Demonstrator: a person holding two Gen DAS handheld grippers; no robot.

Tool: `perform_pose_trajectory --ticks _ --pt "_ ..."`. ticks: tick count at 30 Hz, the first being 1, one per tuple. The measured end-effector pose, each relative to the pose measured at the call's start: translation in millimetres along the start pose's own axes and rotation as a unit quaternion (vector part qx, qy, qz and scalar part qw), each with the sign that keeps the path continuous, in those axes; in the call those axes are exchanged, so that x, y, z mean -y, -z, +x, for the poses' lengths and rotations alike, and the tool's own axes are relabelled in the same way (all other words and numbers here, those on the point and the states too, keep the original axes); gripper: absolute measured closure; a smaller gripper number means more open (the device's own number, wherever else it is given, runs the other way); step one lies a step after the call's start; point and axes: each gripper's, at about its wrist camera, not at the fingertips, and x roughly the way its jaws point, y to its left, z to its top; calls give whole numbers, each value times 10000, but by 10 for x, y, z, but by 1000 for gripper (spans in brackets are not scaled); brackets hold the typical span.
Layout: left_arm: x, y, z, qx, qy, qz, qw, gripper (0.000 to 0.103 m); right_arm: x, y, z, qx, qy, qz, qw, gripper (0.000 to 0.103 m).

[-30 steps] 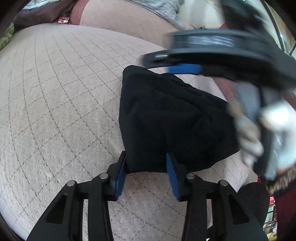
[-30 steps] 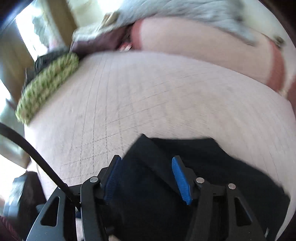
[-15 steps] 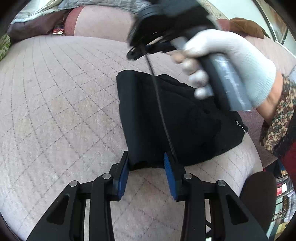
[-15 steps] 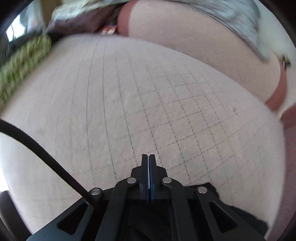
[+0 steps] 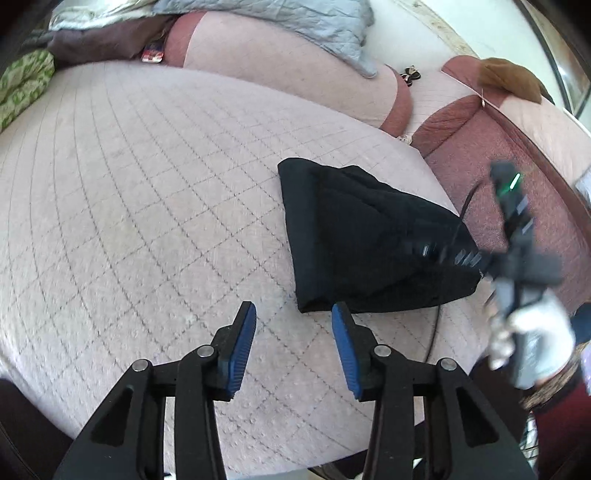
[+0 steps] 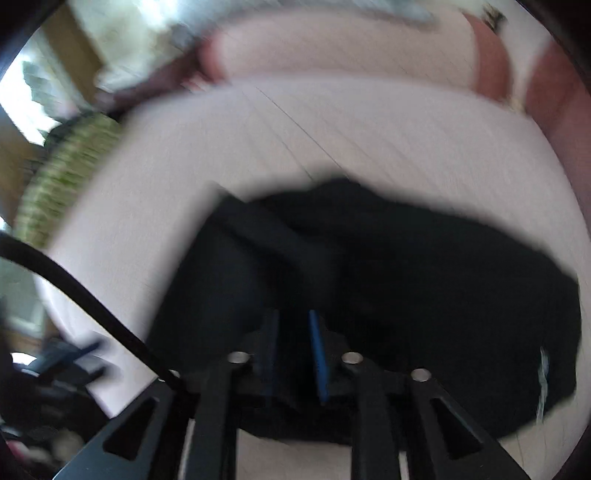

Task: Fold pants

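The black pants (image 5: 354,236) lie folded into a compact bundle on the quilted pink cover (image 5: 147,184), right of centre in the left wrist view. My left gripper (image 5: 293,332) hovers just short of their near edge. Its jaws are opening and only bare cover shows between them. A gloved hand (image 5: 535,332) holds my right gripper (image 5: 424,249) over the bundle's right side. In the blurred right wrist view the pants (image 6: 406,266) fill the lower half. My right gripper (image 6: 293,350) is opening, a narrow gap between its pads. Whether cloth sits in that gap I cannot tell.
A grey pillow (image 5: 314,26) and a dark blanket lie along the back. Green patterned cloth (image 5: 18,85) sits at the far left. A reddish cushion with a brown cloth (image 5: 509,77) rises at the right. A black cable (image 6: 92,295) crosses the right wrist view's lower left.
My left gripper let go of the pants' near edge, widened and drew back. My right gripper shut over bare cover half a second ago, then swung back over the pants with its pads slightly apart.
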Motion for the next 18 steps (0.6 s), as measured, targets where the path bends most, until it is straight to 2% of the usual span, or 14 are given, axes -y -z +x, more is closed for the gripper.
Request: perform_pose_trajectory --ticks 1,2,5,8,10,12,14,16,18 --pt "10 6 -25 -12 -19 17 10000 56 133 73 19 49 156 158 9997 75" --pt "28 8 -54 7 -55 65 10000 54 213 111 -38 191 31 293 9994 71" --pt "118 10 -96 30 -159 254 9995 50 493 255 -278 463 238 797 9955 67" --pt "232 -49 -48 -52 -87 340 9994 50 790 422 -539 819 -98 1265 9885 67" --pt "356 -127 -3 -93 45 440 9990 50 1018 563 -718 1063 -127 1662 9803 62" --pt "552 -247 48 -111 159 659 9976 50 1297 748 -899 1390 -111 2158 9664 50" --pt "792 -421 120 -133 261 942 9951 47 1535 878 -1002 1652 -95 2608 9511 46" --pt "1107 -622 221 -174 417 1251 9911 40 1711 1032 -1028 1756 -87 2881 9413 46" --pt "1449 -841 393 -288 593 1542 9858 36 1857 1147 -968 1661 -71 3010 9390 46"
